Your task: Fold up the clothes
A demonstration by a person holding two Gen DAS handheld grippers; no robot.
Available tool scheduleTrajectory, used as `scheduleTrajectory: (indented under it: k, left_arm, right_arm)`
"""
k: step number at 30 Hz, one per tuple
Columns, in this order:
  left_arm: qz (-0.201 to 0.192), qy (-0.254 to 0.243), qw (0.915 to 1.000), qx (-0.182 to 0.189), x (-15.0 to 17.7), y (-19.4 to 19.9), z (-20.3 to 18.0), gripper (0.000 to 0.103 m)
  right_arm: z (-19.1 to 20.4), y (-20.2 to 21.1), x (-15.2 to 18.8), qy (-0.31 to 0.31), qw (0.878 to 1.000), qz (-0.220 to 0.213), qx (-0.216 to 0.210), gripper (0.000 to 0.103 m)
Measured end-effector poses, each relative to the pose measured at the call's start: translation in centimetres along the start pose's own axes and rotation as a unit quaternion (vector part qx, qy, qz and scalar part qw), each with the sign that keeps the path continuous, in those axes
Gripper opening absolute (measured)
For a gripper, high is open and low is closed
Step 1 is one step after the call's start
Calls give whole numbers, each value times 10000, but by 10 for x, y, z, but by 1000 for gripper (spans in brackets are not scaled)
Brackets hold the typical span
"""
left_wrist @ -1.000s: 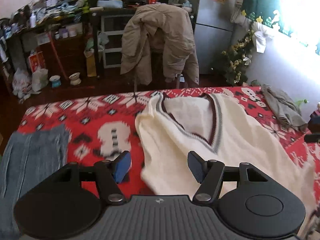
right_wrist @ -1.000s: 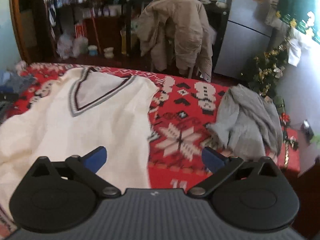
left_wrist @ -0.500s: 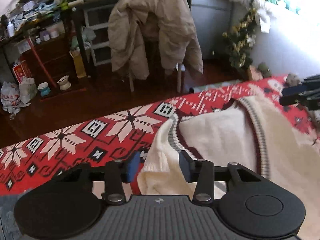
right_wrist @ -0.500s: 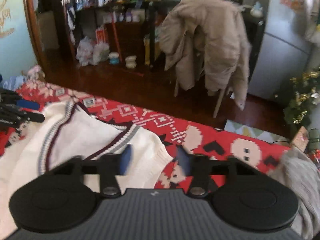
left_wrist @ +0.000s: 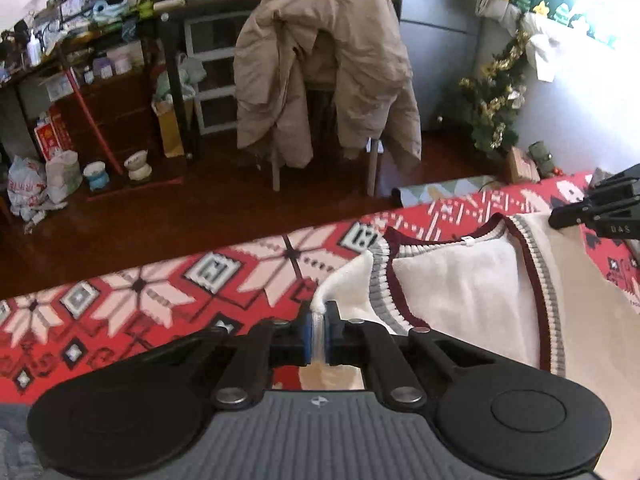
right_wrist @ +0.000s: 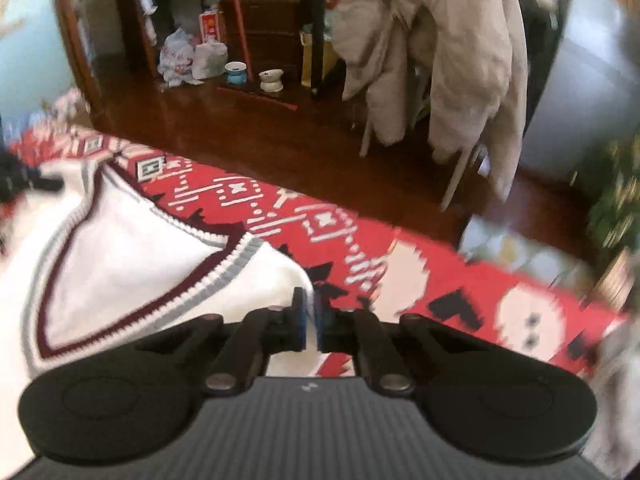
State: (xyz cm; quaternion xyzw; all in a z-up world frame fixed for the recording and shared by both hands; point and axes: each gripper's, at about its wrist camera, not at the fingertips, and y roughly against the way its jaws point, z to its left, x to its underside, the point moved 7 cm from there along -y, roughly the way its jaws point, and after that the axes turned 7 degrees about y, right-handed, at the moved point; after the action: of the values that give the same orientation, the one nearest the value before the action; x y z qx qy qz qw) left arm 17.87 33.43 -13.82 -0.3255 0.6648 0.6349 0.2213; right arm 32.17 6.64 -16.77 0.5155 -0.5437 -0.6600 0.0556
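Observation:
A cream V-neck sweater vest with maroon and grey trim lies on the red patterned table cover. My left gripper is shut on the vest's left shoulder corner, which is pulled up into a peak. My right gripper is shut on the vest's right shoulder corner. The vest spreads to the left in the right wrist view. The right gripper also shows at the right edge of the left wrist view.
A chair draped with a beige jacket stands beyond the table's far edge. A grey garment lies at the right of the table and a blue-grey one at the left. Shelves and a small tinsel tree stand further back.
Both grippers moved forward to the vest's shoulder corners and closed on them from open. The left shoulder corner is now lifted slightly.

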Motion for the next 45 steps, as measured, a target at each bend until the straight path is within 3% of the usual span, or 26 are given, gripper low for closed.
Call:
scheduleTrajectory:
  k: [7,14,16,18,20,21,23,27,32,37,40,45]
  left_arm:
    - [-54,755,9971,37,-36,-16,29,6]
    - [411,1510,9877,16,-34,-64,51,6]
    - [417,1475,9882,-3,-34,-68,52,10]
    - [384,1527,9875,-123,-36,-66,55,25]
    - [239,1535,9878,-137,-40,-53,58,32]
    - [163,1537,9879,-140,-42,-47,59,38]
    - [12,1541,9879,-147,-46,-34,61,48]
    - [-188,1650,9861,51,-46,16,55,49]
    - [-359,1539,9872,230,-25,91,27,56]
    - [-350,1165,9925,76,15,153,-13,57]
    - [-285,1101,9935,50,47,180,-35,58]
    - [-177,1200,9926,81,109,211,-65,58]
  right_arm:
    - [-28,12,-52,-144,9978,-426,491,3]
    - [-37,-47,-79,-197,9974,-150,675,3]
    - [-35,-62,-73,-269,9973,-65,677,4]
    - [-33,-72,-66,-370,9969,0,691,5]
    - [-36,-72,-62,-582,9956,-85,725,23]
    - [-40,-67,-60,-738,9945,-170,718,40]
    - [-48,-50,-62,-989,9922,-366,665,48]
    - [-56,-6,-66,-1231,9886,-646,576,61]
    - [-34,82,-49,-1111,9888,-872,481,78]
    - [15,180,4,-942,9886,-1051,524,91]
    - [50,231,49,-940,9877,-1152,495,93]
    - [98,272,121,-976,9879,-1077,547,92]
